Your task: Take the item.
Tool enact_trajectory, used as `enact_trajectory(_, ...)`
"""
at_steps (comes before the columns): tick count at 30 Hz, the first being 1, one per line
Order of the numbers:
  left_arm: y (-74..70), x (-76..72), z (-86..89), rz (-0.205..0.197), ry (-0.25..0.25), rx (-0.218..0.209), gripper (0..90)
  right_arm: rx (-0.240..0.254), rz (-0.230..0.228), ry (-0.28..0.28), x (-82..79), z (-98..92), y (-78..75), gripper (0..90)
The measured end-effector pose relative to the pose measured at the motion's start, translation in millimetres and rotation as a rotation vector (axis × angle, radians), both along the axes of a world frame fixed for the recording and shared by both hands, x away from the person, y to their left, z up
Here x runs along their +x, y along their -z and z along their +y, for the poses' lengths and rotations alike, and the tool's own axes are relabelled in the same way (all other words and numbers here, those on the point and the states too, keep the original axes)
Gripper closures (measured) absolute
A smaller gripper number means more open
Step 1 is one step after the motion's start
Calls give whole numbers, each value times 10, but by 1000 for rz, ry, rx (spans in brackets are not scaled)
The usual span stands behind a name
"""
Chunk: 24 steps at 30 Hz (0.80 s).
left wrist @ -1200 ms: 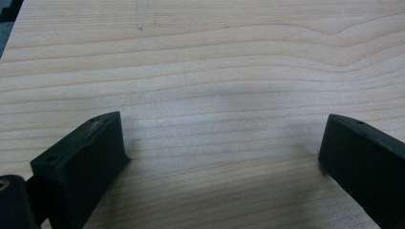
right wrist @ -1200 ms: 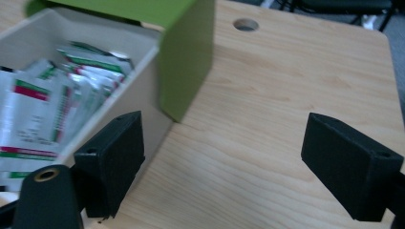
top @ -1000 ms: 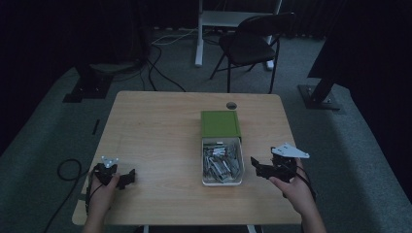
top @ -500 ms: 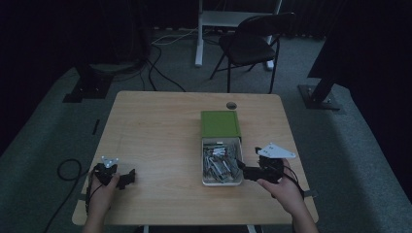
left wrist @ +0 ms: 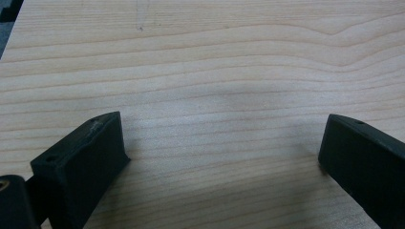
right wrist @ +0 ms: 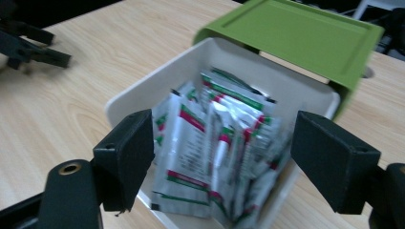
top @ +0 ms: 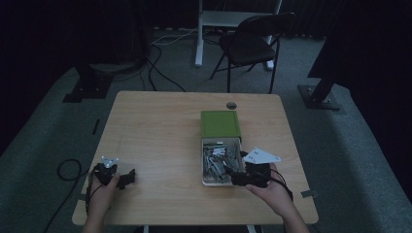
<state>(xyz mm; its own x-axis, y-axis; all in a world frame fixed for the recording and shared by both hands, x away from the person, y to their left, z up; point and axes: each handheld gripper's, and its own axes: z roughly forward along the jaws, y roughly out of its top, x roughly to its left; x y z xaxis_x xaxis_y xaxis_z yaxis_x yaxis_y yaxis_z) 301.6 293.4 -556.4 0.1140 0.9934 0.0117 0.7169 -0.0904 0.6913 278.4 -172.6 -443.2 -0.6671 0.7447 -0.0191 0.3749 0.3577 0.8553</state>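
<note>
Sachets (right wrist: 215,152) in white box (right wrist: 305,95), between right claw's (right wrist: 222,162) parted jaws.

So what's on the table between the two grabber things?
Mostly bare wood. In the high view, the stretch from the left gripper runs clear until the white box of packets, which sits right beside the right gripper.

wooden table (top: 160,131), black folding chair (top: 252,46)

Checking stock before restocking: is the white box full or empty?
Full: the white box is packed with upright sachets, its green lid open.
</note>
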Motion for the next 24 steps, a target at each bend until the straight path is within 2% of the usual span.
enact_trajectory(5,0,0,0,0,0,0,26,-20,1,-31,-16,81,38,266)
enact_trajectory(11,0,0,0,0,0,0,26,-66,-20,-73,-22,152,113,379)
enact_trajectory(13,0,0,0,0,0,0,26,-96,-26,-74,-22,177,141,410)
enact_trajectory(18,0,0,0,0,0,0,26,-93,-10,-87,-22,238,193,439)
enact_trajectory(20,0,0,0,0,0,0,26,-109,3,-97,-17,265,223,473)
enact_trajectory(21,0,0,0,0,0,0,26,-119,13,-96,-6,292,264,518)
enact_trajectory(24,0,0,0,0,0,0,26,-131,5,-81,8,308,301,568)
